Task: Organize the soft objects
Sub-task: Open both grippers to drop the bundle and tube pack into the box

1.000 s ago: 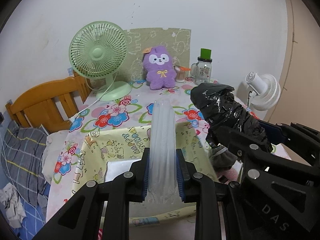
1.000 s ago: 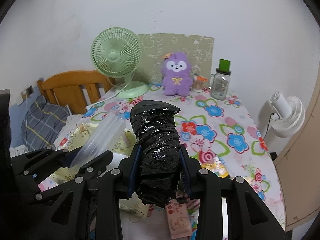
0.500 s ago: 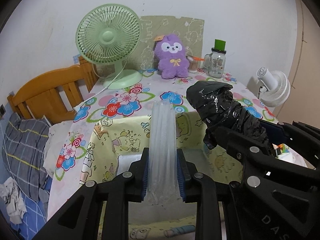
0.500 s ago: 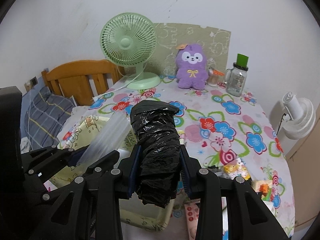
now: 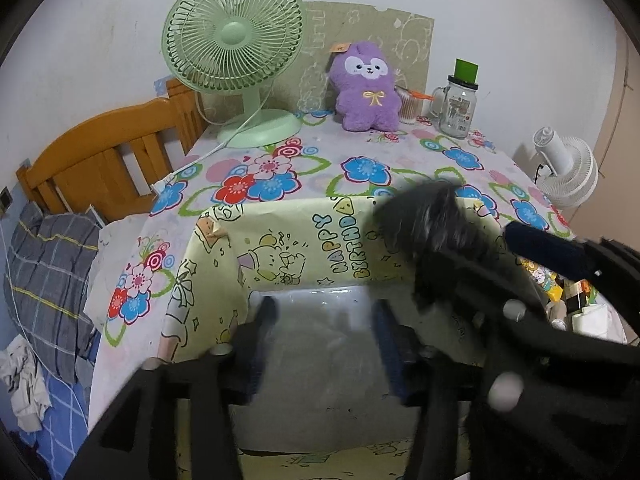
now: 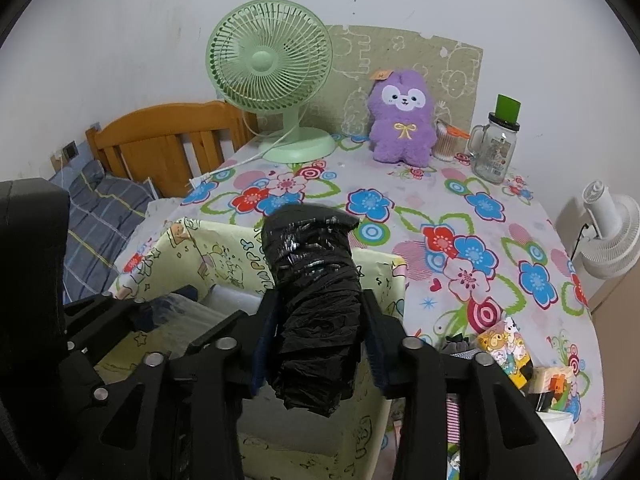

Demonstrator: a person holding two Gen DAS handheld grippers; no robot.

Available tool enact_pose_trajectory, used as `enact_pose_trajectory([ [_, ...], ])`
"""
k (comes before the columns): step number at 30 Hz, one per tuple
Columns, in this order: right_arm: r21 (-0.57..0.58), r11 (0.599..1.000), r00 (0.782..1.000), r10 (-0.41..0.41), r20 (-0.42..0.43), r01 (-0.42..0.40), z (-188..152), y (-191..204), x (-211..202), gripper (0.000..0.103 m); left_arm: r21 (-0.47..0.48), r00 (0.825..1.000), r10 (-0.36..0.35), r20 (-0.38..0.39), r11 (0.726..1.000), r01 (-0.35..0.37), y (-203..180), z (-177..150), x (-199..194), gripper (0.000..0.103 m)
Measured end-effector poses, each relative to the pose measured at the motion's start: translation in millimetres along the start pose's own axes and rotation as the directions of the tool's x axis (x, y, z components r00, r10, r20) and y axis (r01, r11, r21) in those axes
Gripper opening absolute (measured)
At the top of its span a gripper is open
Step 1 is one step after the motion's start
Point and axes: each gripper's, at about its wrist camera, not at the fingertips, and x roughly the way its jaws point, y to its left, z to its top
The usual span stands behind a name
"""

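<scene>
Right wrist view: black bag roll (image 6: 316, 300) between right gripper's (image 6: 318, 356) just-parted jaws, perhaps loose.

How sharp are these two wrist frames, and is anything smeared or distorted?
Left wrist view: the left gripper and the black plastic roll are motion-smeared, while the green fan is crisp. Right wrist view: sharp throughout, with glints on the roll. Both show fisheye bending and dark corners.

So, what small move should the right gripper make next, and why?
Probably lift the right gripper straight up and back. Its jaws have just been opening, and the black bag roll seems to sit loose between them over the yellow box, so backing off should let it settle inside.
</scene>
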Motion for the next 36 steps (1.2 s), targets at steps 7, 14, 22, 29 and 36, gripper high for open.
enact_pose_trajectory([
  [7,0.001,0.999,0.998,-0.039,0.05,0.039,-1,-1,-6,0.086,-0.016,1.0,0.011,0.005,1.0,-0.01,2,-1,-2,0.076],
  [14,-0.009,0.999,0.998,-0.047,0.052,0.047,-5,-3,-11,0.086,-0.004,1.0,0.019,0.019,1.0,-0.019,-5,-4,-8,0.082],
  [22,0.006,0.999,0.997,-0.05,0.062,0.049,-13,-12,-23,0.087,0.008,0.999,0.019,0.038,1.0,-0.02,-17,-8,-19,0.086],
  [29,0.019,0.998,0.995,-0.056,0.087,0.055,-19,-21,-37,0.091,0.024,0.998,0.025,0.063,0.999,-0.027,-31,-11,-31,0.089],
  [36,0.029,0.998,0.991,-0.066,0.113,0.063,-24,-32,-53,0.094,0.026,0.996,0.034,0.085,0.999,-0.036,-44,-13,-40,0.091],
])
